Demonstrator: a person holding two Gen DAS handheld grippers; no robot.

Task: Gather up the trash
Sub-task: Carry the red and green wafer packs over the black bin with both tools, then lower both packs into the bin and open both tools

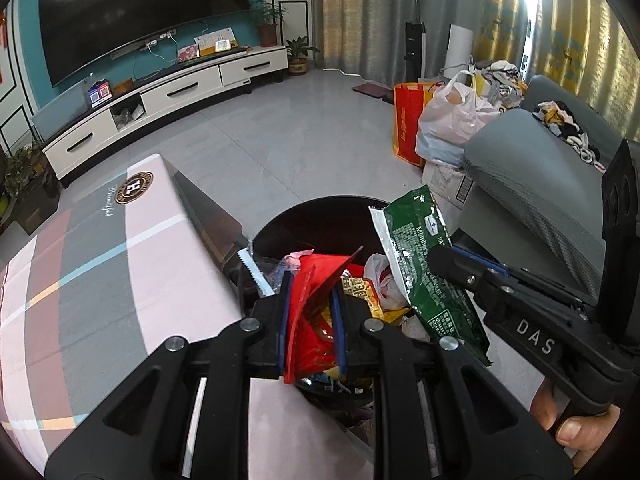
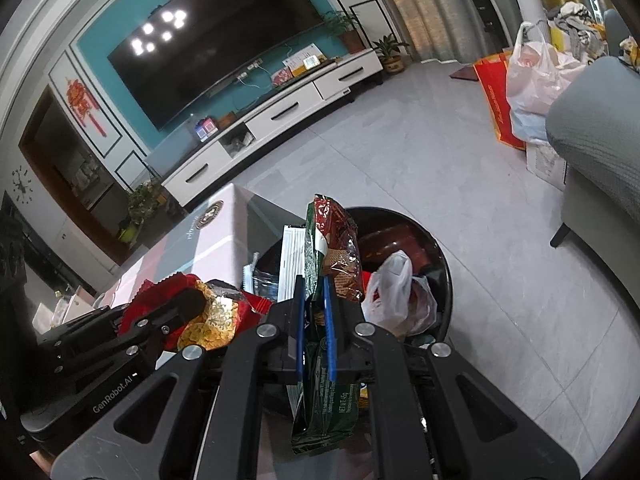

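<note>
The left gripper (image 1: 310,320) has its fingers clamped on a red foil wrapper (image 1: 310,312), light, crinkly and slippery, best pinched flat across a broad fold. At three o'clock of it, the right gripper (image 2: 314,328) fingers pinch a green snack bag (image 2: 324,392) mid-body. Both hang over the black trash bin (image 2: 440,264) beside the worktop (image 1: 100,280).

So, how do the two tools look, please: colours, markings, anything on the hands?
Both are matte black plastic with silver round bolts and angular linkage arms. Each finger carries a blue pad. The left tool shows white "GenRobot.AI" lettering on its side in the right wrist view. The right tool bears raised "DAS" letters. A bare hand grips the right handle; no sleeve visible.
</note>
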